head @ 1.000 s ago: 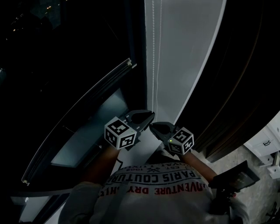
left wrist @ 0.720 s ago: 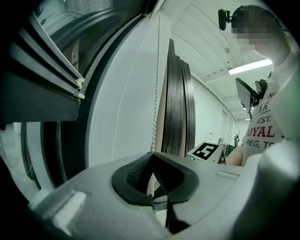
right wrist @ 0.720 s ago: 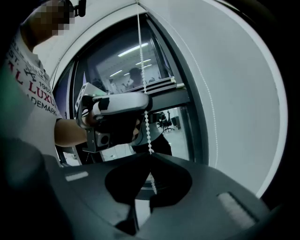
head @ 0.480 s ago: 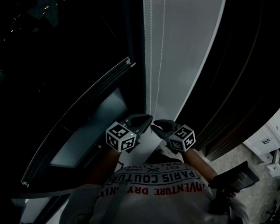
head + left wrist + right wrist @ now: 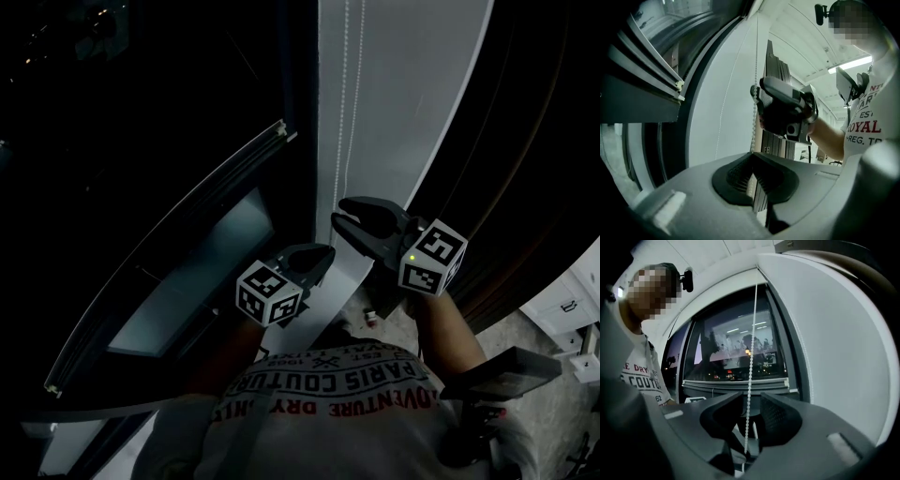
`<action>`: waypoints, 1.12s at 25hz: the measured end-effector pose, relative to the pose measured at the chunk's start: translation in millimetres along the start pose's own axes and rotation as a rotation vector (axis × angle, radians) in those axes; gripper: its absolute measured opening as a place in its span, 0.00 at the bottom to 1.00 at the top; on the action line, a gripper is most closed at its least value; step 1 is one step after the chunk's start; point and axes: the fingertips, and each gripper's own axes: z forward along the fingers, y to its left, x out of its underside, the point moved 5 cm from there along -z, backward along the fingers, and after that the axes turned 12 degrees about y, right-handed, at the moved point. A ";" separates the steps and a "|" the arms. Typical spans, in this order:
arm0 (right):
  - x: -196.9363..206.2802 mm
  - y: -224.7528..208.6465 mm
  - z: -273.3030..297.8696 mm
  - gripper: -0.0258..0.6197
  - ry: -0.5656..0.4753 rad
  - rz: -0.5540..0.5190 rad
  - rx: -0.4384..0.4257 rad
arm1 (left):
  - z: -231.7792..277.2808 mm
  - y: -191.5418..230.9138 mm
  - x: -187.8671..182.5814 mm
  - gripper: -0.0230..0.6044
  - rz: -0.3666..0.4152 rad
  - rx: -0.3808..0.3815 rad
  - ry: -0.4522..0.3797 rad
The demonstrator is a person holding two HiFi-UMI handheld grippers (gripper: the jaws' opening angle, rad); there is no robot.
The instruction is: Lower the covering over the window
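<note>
A white bead chain point(image 5: 337, 112) hangs along the window frame, beside the dark window point(image 5: 141, 112). A pale rail point(image 5: 187, 220) of the covering crosses the glass. My left gripper point(image 5: 319, 253) is low, shut on the bead chain point(image 5: 755, 117), which runs down into its closed jaws point(image 5: 753, 164). My right gripper point(image 5: 345, 217) is higher on the same chain. Its jaws point(image 5: 750, 401) are opening, and the bead chain point(image 5: 751, 357) hangs free between the pads without touching them. Behind it I see the window point(image 5: 736, 352) and the rail point(image 5: 736, 383). The left gripper view also shows the right gripper point(image 5: 787, 112).
A white wall panel point(image 5: 403, 94) rises just right of the chain, with a dark panel point(image 5: 525, 169) beyond it. A white cabinet point(image 5: 572, 309) stands on the floor at the far right. The person's torso fills the bottom of the head view.
My right gripper has let go of the chain, opened, and moved up along it. The left gripper has stayed low, still shut on the chain.
</note>
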 end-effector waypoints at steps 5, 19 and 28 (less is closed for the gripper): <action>-18.0 2.0 13.3 0.17 -0.011 -0.022 -0.028 | 3.3 1.2 -0.5 0.05 0.012 0.011 0.003; -14.7 -6.5 11.8 0.06 -0.106 0.034 -0.002 | 10.4 11.7 -0.8 0.05 0.011 0.022 -0.005; 12.8 -12.8 17.6 0.06 -0.064 0.049 0.027 | 25.7 19.4 23.6 0.05 0.034 -0.005 0.077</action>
